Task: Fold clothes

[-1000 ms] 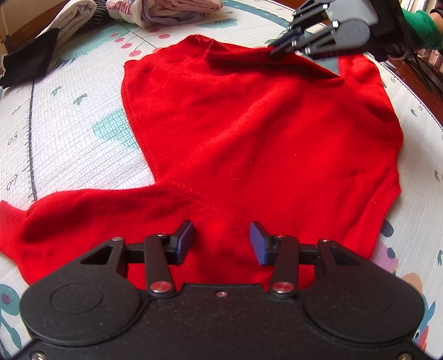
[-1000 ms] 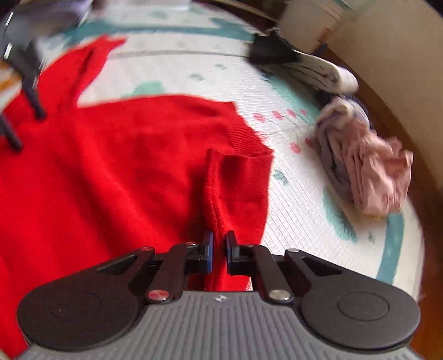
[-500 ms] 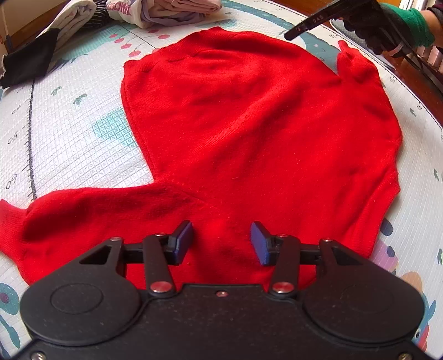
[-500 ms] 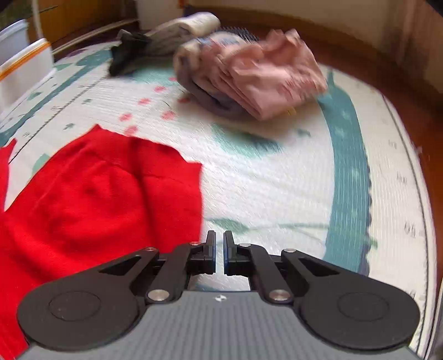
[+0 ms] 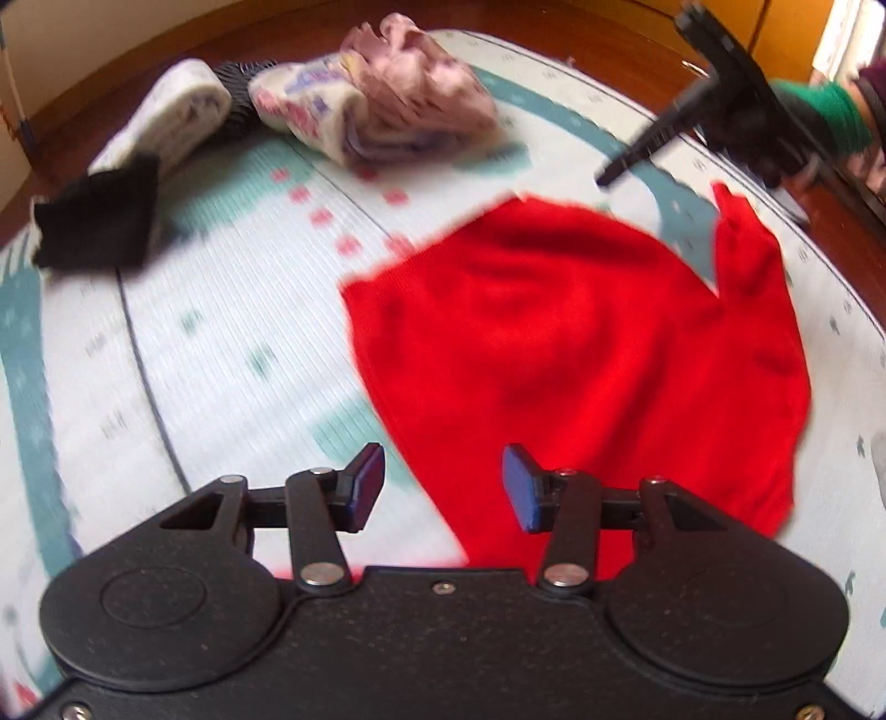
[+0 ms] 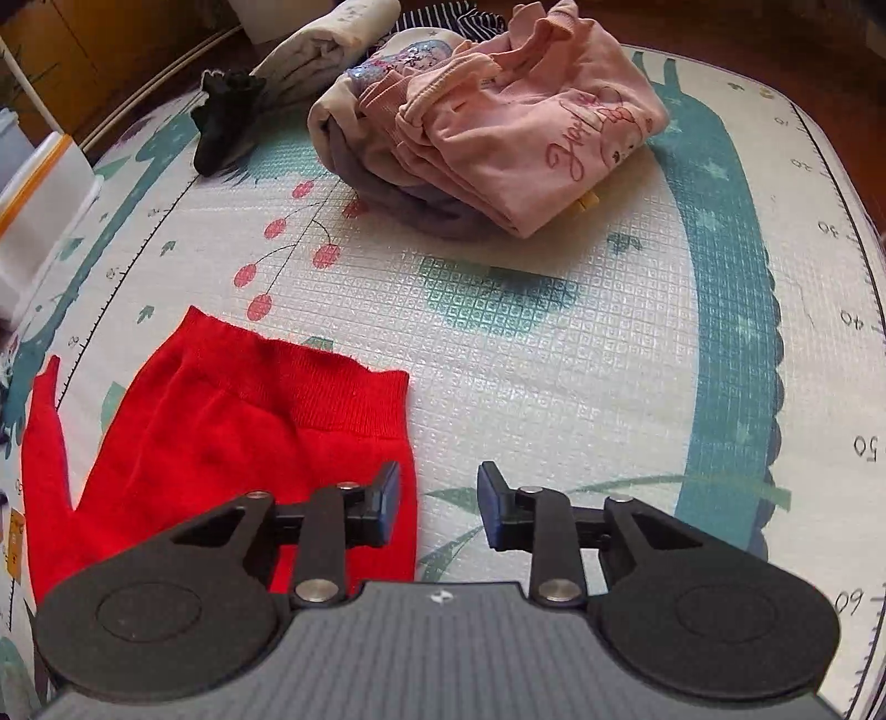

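A red sweater [image 5: 581,354] lies flat on the patterned play mat [image 5: 232,310]. In the left wrist view my left gripper [image 5: 443,484] is open and empty above the sweater's near left edge; the picture is blurred. My right gripper [image 5: 637,158] shows at the top right, held above the mat beyond the sweater. In the right wrist view my right gripper [image 6: 434,507] is open and empty, just right of the sweater's ribbed hem [image 6: 343,399]. The red sweater [image 6: 221,443] fills the lower left there.
A pile of pink and grey clothes [image 6: 498,127] lies at the mat's far side. Beside it are a rolled white garment [image 6: 326,39] and a black cloth [image 6: 227,122]. A white box [image 6: 39,210] stands at the left. Wooden floor surrounds the mat.
My right gripper let go of the folded sleeve edge, swung away and opened. My left gripper lifted and tilted up; the near sleeve is out of its view.
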The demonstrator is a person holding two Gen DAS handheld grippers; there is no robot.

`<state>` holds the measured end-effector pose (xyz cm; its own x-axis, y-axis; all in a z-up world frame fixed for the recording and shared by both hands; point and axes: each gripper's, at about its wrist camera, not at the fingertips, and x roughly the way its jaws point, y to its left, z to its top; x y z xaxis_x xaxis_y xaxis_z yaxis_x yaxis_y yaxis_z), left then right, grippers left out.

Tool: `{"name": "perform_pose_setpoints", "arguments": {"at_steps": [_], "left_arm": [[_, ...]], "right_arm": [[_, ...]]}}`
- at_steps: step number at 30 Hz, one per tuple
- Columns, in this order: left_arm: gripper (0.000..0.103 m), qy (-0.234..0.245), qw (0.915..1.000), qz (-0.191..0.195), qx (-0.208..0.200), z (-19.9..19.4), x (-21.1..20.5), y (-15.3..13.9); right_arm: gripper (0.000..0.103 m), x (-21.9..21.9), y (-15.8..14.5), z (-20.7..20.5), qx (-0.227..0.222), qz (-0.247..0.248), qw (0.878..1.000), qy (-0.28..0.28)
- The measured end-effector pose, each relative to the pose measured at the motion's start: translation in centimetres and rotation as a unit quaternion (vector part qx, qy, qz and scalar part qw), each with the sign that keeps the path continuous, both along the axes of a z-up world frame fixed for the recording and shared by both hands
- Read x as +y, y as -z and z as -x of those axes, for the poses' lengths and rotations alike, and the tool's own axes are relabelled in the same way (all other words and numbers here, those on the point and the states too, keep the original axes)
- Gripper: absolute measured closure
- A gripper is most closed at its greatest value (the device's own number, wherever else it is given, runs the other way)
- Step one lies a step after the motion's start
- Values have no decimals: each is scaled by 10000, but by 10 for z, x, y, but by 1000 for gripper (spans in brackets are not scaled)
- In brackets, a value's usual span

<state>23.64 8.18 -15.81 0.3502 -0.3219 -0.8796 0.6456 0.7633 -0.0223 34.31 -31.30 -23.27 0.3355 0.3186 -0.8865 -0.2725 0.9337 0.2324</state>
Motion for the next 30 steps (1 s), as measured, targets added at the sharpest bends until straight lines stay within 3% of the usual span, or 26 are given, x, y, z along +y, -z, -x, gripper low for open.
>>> {"name": "perform_pose_setpoints", "arguments": {"at_steps": [3, 6, 8, 10, 13, 15, 21, 26, 30], "left_arm": [[57, -167, 9998, -79, 102, -55, -6, 2], [57, -568, 9980, -108, 250, -96, -10, 28], [58, -840, 9961, 67, 274, -109, -9, 46], [57, -1070, 9929, 392, 340, -112, -4, 60], [57, -1436, 9841, 883, 557, -113, 6, 80], [58, -1646, 9783, 1014, 742, -114, 9, 91], [59, -1858, 9699, 1255, 948, -116, 9, 105], [64, -1777, 9728, 1146, 945, -119, -3, 110], [74, -1820, 9735, 1094, 853, -119, -4, 113]], "right_arm": [[65, -3, 12, -13, 196, -322, 9991, 205], [61, -8, 24, -16, 213, -765, 9953, 551], [57, -14, 31, -16, 173, -1111, 9897, 883], [57, -19, 37, -16, 172, -1413, 9836, 1112], [57, -13, 46, -18, 242, -1401, 9841, 1064], [57, -7, 49, -17, 275, -1434, 9847, 954], [57, -2, 52, -14, 217, -1586, 9815, 1047], [57, -12, 50, -10, 70, -1515, 9809, 1215], [56, -20, 55, -9, 148, -1750, 9763, 1262]]}}
